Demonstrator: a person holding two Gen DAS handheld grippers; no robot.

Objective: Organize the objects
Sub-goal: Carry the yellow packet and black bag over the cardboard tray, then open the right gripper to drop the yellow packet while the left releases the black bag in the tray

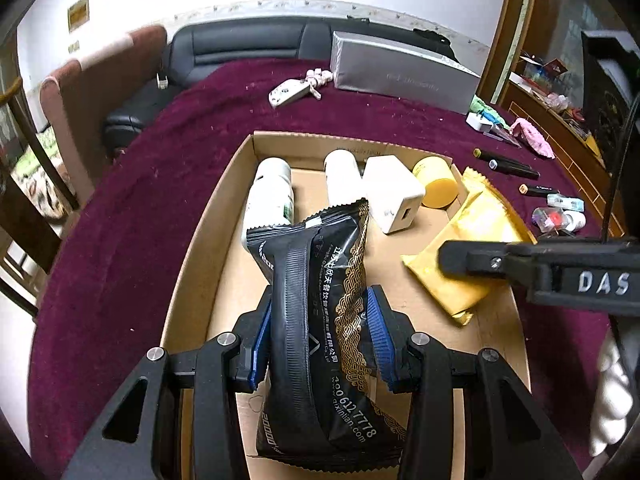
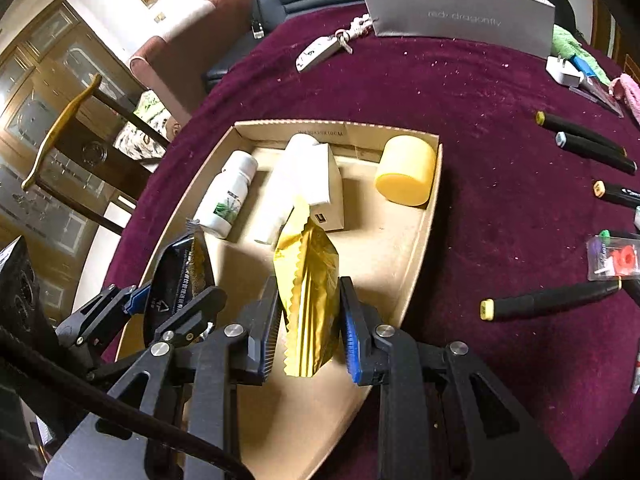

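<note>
Hovering over the cardboard tray [image 1: 192,264], your left gripper [image 1: 320,336] is clamped on the black packet [image 1: 320,320]. Your right gripper [image 2: 308,328] is clamped on the gold packet [image 2: 308,280], also above the tray, nearer its right wall.

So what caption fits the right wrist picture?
Right gripper holding a gold snack packet over a cardboard tray of bottles.

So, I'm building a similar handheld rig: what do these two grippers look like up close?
Both are black angular linkages joined by round silver pivot bolts. The left gripper and right gripper carry ribbed blue pads on the fingers. The right gripper's side shows white letters "DAS" in the left wrist view; a thin black cable runs nearby.
</note>
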